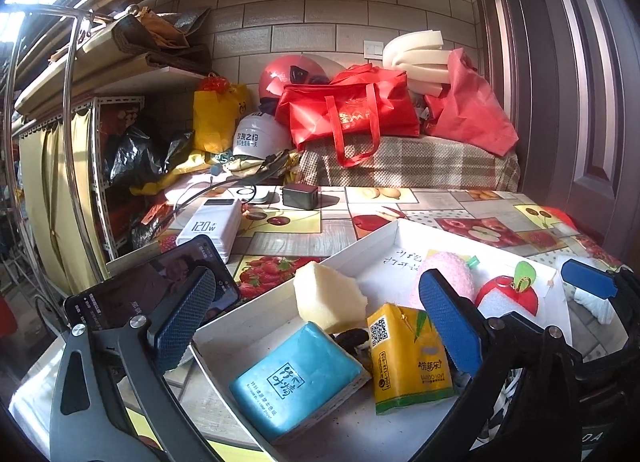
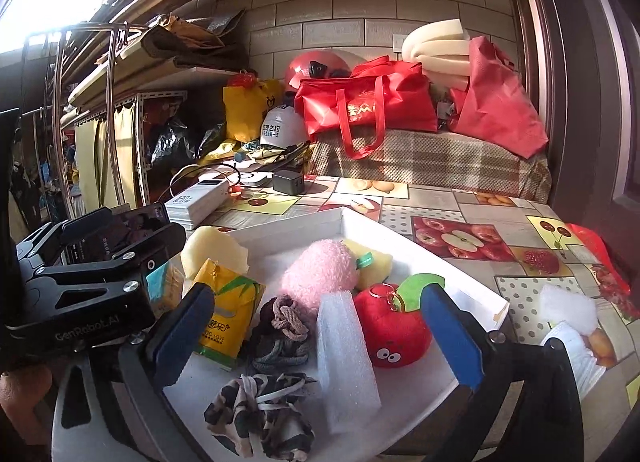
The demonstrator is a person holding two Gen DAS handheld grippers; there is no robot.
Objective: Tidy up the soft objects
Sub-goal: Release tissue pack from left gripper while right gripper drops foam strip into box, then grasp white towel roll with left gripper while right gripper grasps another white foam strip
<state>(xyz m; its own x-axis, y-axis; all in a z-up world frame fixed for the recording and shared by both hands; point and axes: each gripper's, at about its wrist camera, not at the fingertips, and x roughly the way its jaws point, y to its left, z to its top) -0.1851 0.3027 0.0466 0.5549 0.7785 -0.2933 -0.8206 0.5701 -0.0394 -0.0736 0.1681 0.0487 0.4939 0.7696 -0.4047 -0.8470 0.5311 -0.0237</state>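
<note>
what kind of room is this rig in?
Likely a cluttered home storage or entry corner, not a lab: fruit-print tablecloth, helmets and red shopping bags piled against a tiled wall, curtained metal shelving at the left.

- Cluttered home storage corner: tiled wall point(image 1: 320, 10), curtained metal shelving point(image 1: 72, 166) left of the tool.
- Ahead: helmets point(image 1: 260, 134), red bags point(image 1: 348, 114), fruit-print tablecloth point(image 1: 460, 218).

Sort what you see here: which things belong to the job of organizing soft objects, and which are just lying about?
Belonging to the job:
white tray
pink plush
red apple plush
yellow sponge
blue tissue pack
yellow tissue pack
white foam block

Lying about:
power bank
phone
black charger
red bag
</note>
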